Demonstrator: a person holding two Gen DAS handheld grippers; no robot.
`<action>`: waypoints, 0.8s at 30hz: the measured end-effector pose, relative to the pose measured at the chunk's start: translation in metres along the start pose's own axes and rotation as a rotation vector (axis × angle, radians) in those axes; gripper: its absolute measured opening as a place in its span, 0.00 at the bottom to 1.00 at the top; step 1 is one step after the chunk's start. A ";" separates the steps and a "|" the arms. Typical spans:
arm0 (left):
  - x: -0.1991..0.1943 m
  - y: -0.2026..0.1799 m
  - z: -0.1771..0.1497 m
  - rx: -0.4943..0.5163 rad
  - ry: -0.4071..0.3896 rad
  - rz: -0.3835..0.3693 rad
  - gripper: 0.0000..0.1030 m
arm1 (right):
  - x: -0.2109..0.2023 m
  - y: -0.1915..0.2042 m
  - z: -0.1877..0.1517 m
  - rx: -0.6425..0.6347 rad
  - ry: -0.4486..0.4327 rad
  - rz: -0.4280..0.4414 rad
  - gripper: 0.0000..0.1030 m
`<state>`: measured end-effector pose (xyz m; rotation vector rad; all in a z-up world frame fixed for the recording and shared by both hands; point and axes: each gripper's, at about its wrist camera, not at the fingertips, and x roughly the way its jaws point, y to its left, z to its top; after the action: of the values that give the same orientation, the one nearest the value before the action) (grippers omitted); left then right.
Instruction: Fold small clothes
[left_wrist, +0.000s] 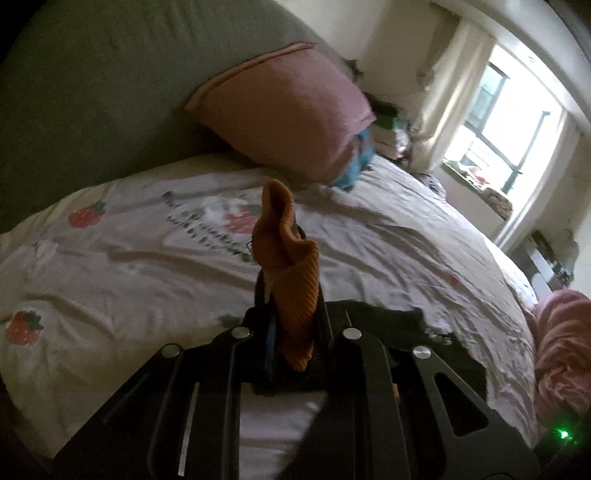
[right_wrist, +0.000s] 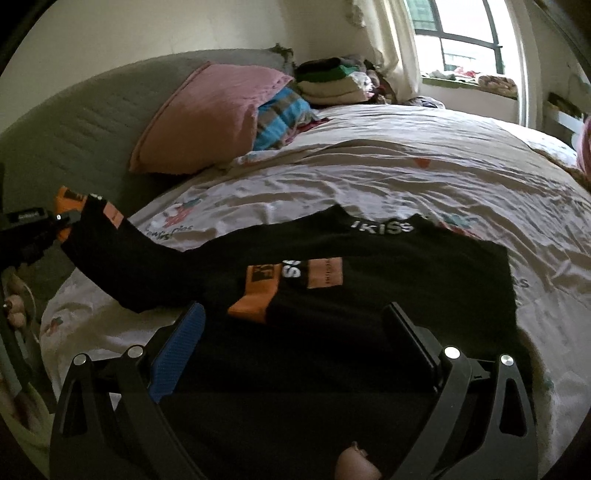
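Note:
A black sweatshirt (right_wrist: 388, 280) with white lettering and orange patches lies spread on the bed. Its right sleeve is folded across the chest, orange cuff (right_wrist: 251, 306) on top. My left gripper (left_wrist: 291, 273) is shut on the other sleeve's orange cuff (left_wrist: 291, 280), which sticks up between the fingers; in the right wrist view it holds that sleeve (right_wrist: 122, 266) lifted out to the left, above the bed's edge. My right gripper (right_wrist: 295, 328) is open, its fingers low over the sweatshirt's lower part, empty.
The bed has a pale strawberry-print cover (left_wrist: 110, 258). A pink pillow (right_wrist: 207, 118) leans on the grey headboard (right_wrist: 74, 122), a blue striped cloth (right_wrist: 284, 114) beside it. Folded clothes (right_wrist: 332, 85) are stacked by the window. A pink blanket (left_wrist: 561, 347) lies at the bed's right edge.

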<state>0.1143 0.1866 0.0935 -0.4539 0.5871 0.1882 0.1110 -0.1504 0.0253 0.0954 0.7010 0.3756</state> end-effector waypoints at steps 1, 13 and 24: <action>-0.002 -0.009 0.001 0.010 0.000 -0.016 0.08 | -0.002 -0.003 0.000 0.006 -0.004 -0.002 0.93; -0.004 -0.097 0.003 0.110 0.050 -0.200 0.08 | -0.030 -0.053 -0.004 0.117 -0.038 -0.016 0.93; 0.019 -0.156 -0.034 0.182 0.156 -0.317 0.08 | -0.051 -0.106 -0.014 0.202 -0.062 -0.099 0.93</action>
<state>0.1597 0.0336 0.1132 -0.3812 0.6697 -0.2036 0.0983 -0.2679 0.0234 0.2620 0.6780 0.2056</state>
